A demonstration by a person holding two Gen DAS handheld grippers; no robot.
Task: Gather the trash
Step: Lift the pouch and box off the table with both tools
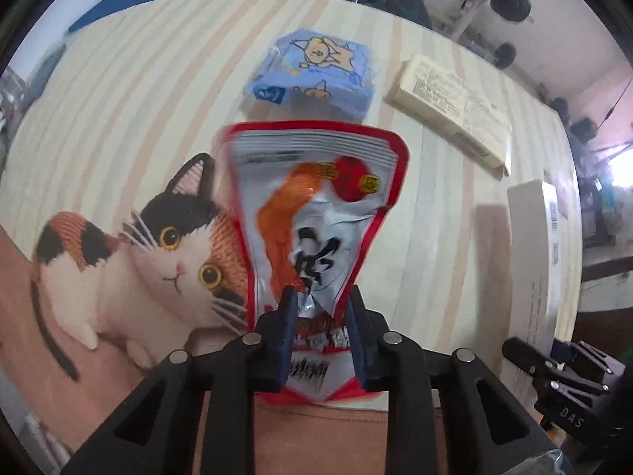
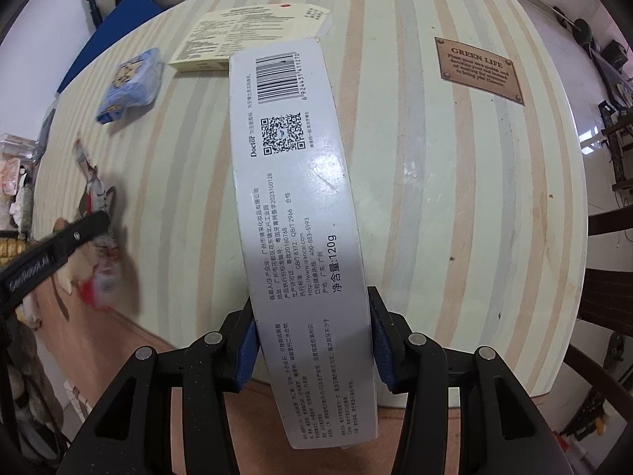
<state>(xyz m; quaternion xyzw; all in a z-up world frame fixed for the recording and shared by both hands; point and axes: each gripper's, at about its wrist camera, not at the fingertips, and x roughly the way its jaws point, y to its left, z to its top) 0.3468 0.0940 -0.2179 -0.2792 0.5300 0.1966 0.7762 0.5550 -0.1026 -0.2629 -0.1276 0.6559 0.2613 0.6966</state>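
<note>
Trash sits in both grippers above a striped worktop (image 2: 455, 206). The left gripper (image 1: 322, 304) has its fingers (image 1: 287, 316) pinched on a crumpled red-and-silver snack pouch (image 1: 316, 198), gripping it near its narrow lower end so that the wide top fans out ahead of the fingers, over the worktop's near edge and partly in front of a printed cat picture (image 1: 150, 261). The pouch looks blurred.

The right gripper (image 2: 312, 336) holds a long white carton (image 2: 300, 198), printed with a barcode and a QR code, its blue-padded fingers (image 2: 381, 340) pressing on the carton's two long sides near the lower end. The carton runs away from the camera, and its far end overlaps a cream box (image 2: 245, 35) lying flat on the worktop.

A blue tissue pack (image 1: 316, 71) with cartoon cats lies on the worktop beyond the pouch, just beside the cream box. A brown "GREEN LIFE" plaque print (image 2: 478, 67) shows on the cloth towards the far right.

In the right wrist view the left gripper and the pouch appear at the left edge, well apart from the carton.
</note>
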